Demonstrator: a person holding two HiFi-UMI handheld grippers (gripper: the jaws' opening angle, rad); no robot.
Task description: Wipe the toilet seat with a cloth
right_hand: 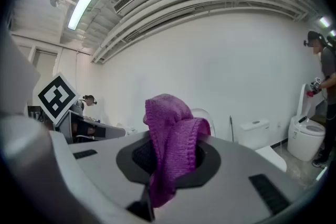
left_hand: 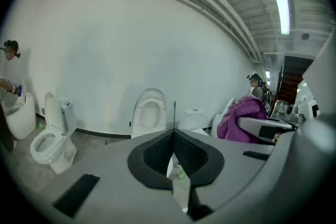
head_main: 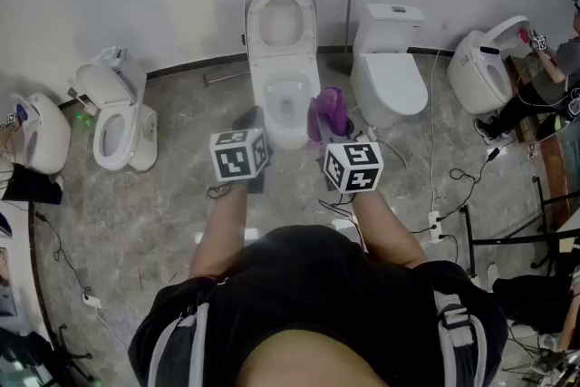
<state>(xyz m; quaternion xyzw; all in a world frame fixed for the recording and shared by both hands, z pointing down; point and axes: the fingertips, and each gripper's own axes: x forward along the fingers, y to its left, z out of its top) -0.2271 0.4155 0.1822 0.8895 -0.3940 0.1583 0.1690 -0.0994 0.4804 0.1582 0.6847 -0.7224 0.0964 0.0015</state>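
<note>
1. From above, a person stands on a grey stone-patterned floor (head_main: pixel 172 222) facing a white toilet (head_main: pixel 272 82); its lid stands raised against the white wall; each hand holds a gripper.
2. The left gripper (left_hand: pixel 174 139) hovers in front of the toilet, towards its left side; its jaws are pressed together with nothing between them.
3. The right gripper (head_main: pixel 328 133) hovers in front of the toilet, towards its right side; its jaws pinch a purple cloth (right_hand: pixel 170 144).
4. The cloth bunches up above the jaws and hangs below them; it is held in the air, apart from the toilet, near the right edge of the bowl.
5. A second toilet (head_main: pixel 118 122) stands to the left of the toilet and a third toilet (head_main: pixel 390 77) to its right; far to the right, another person (head_main: pixel 553 77) leans over one more.
</note>
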